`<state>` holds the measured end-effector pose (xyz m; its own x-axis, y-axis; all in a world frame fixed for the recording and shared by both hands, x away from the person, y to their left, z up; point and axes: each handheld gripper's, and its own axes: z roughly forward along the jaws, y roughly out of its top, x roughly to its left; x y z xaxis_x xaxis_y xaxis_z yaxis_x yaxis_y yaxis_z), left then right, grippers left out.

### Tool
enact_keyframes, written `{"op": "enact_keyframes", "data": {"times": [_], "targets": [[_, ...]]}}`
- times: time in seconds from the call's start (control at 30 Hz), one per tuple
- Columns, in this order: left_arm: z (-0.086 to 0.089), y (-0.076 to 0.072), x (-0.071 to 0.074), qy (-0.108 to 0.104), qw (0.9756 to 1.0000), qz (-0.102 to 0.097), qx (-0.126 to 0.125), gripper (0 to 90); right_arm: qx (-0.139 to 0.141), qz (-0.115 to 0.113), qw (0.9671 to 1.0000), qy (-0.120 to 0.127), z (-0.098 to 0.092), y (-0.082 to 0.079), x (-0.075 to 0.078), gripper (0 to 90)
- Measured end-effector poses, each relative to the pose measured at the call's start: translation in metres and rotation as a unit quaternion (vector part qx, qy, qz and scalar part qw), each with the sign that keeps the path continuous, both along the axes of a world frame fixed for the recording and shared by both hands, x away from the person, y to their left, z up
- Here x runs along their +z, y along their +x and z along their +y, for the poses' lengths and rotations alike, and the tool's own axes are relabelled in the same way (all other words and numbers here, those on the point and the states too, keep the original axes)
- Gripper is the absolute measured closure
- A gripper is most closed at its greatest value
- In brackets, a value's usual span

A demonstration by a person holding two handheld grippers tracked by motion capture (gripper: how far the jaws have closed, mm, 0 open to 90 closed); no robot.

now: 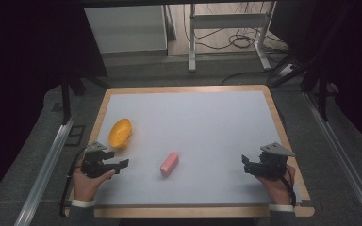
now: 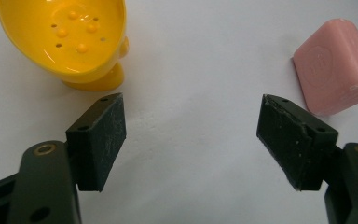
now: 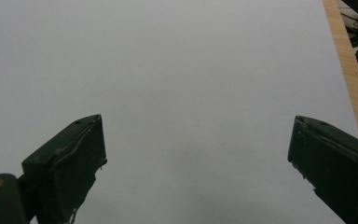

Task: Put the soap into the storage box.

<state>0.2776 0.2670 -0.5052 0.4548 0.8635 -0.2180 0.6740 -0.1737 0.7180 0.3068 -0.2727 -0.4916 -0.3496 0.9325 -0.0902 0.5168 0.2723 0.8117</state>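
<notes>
One pink soap bar (image 1: pixel 169 164), long axis diagonal; both grippers wide open, empty.

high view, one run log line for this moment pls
left gripper: open, empty | right gripper: open, empty | pink soap: on table, untouched | yellow dish: empty

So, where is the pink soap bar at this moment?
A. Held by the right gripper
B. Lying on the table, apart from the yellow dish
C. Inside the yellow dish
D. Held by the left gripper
B: the pink soap bar lies on the bare table, apart from the yellow dish, whose bowl holds nothing, and both the left gripper and the right gripper are open and hold nothing.
</notes>
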Motion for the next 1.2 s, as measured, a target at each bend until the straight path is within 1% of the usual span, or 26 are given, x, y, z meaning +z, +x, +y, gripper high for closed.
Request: {"op": "enact_keyframes", "data": {"times": [0.1, 0.2, 0.27, 0.47, 0.53, 0.57, 0.67, 0.87, 1.0, 1.03, 1.1, 1.13, 1.2], "targets": [[0.001, 0.0, 0.0, 0.0, 1.0, 0.0, 0.0, 24.6, 0.002, 0.002, 1.0, -0.004, 0.001, 0.0, -0.002, 3.8], [0.0, 0.001, 0.0, -0.001, 1.0, -0.002, 0.002, 25.2, 0.005, 0.008, 1.0, -0.001, 0.001, 0.0, -0.003, 3.4], [0.0, 0.0, 0.002, -0.003, 0.9999, -0.011, 0.001, 25.6, 0.006, 0.008, 0.9999, -0.002, 0.002, 0.0, -0.003, 3.4], [0.0, -0.001, 0.002, 0.0, 0.9999, -0.01, 0.001, 25.6, 0.006, 0.012, 0.9999, -0.005, 0.004, 0.0, -0.004, 3.4], [0.0, -0.001, 0.002, 0.0, 1.0, -0.009, 0.001, 25.6, 0.01, 0.009, 0.9999, -0.003, 0.005, 0.0, -0.005, 3.5], [0.0, -0.001, 0.002, 0.0, 1.0, -0.01, 0.001, 25.6, 0.014, 0.0, 0.9999, -0.003, 0.006, -0.001, -0.005, 3.5], [0.0, -0.001, 0.002, 0.001, 0.9999, -0.01, 0.002, 25.6, 0.017, -0.002, 0.9998, -0.003, 0.008, -0.002, -0.003, 3.5], [0.001, -0.002, 0.004, 0.0, 0.9999, -0.013, 0.004, 25.7, 0.016, -0.005, 0.9999, -0.002, 0.008, -0.003, -0.002, 3.6], [0.001, -0.005, 0.009, 0.0, 0.9997, -0.023, 0.006, 25.9, 0.018, -0.009, 0.9998, 0.001, 0.008, -0.003, -0.001, 3.7], [0.001, -0.006, 0.011, 0.002, 0.9994, -0.032, 0.011, 26.1, 0.019, -0.008, 0.9998, 0.002, 0.009, -0.003, -0.002, 3.7], [0.002, -0.009, 0.015, 0.0, 0.9987, -0.048, 0.016, 28.5, 0.022, -0.006, 0.9997, 0.001, 0.009, -0.002, -0.003, 3.7], [0.002, -0.009, 0.016, -0.001, 0.9987, -0.048, 0.018, 28.6, 0.022, -0.004, 0.9998, 0.0, 0.009, -0.002, -0.003, 3.7], [0.001, -0.009, 0.018, 0.008, 0.9987, -0.046, 0.018, 28.4, 0.023, -0.002, 0.9997, 0.002, 0.009, -0.001, -0.005, 3.7]]}}
